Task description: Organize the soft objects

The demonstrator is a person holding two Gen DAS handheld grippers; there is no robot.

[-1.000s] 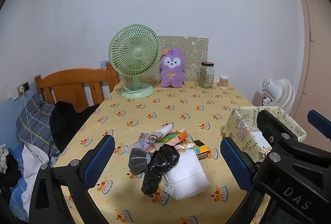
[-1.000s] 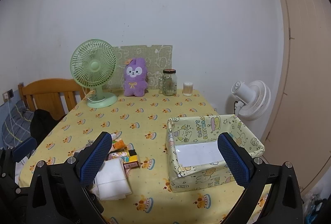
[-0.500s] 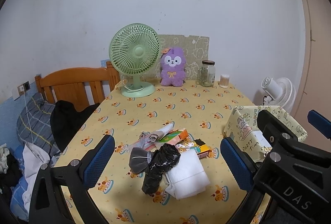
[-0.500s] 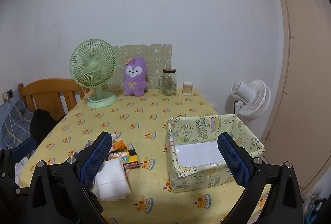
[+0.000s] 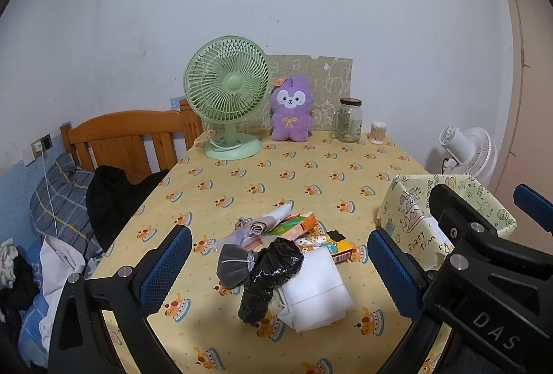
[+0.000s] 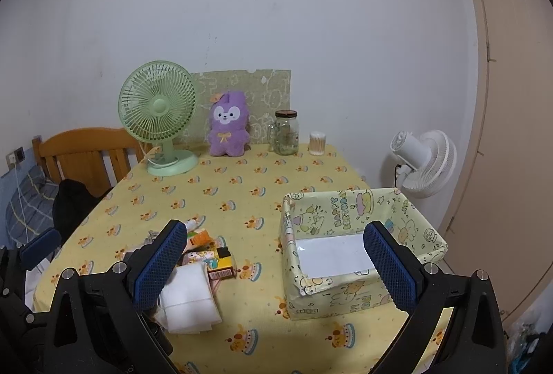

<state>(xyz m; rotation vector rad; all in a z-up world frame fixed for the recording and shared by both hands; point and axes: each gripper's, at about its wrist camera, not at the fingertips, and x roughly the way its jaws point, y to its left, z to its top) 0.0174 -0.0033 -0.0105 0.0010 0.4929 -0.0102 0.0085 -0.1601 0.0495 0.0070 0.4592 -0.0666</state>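
**No motion over the last second: both grippers parked, nothing picked yet**

Compared with 1.0 s and 0.5 s back, the framing is almost identical in both wrist views. Only a slight drift in the left view; no object on the table has shifted. So the task hasn't really started, as I read it: pre-grasp hover.

Left gripper (image 5: pixel 278 273): jaws spread wide, nothing between the pads. The pile sits straight ahead of it and below, roughly centred between the fingers:
- black plastic bag (image 5: pixel 271 273), crumpled, nearest the gripper's centreline
- grey cloth bundle (image 5: pixel 233 268), touching the bag on its left side
- white folded cloth (image 5: pixel 312 291), touching the bag on its right side
- cartons and packets (image 5: pixel 293 223) just beyond, partly under the soft stuff

Right gripper (image 6: pixel 276 267): also wide open and empty. The paper-wrapped box (image 6: pixel 356 294) is ahead, toward its right finger, open top, only a white sheet visible inside. The pile is by its left finger, partly hidden behind it.

Purple plush (image 5: pixel 292 114) stands at the far end of the table, well apart from both grippers, beside the green fan (image 5: pixel 228 97).

Likely next: left goes down on a soft item, box as the drop target. Loose cloth and bag overlap, so a pinch may drag a neighbour along.
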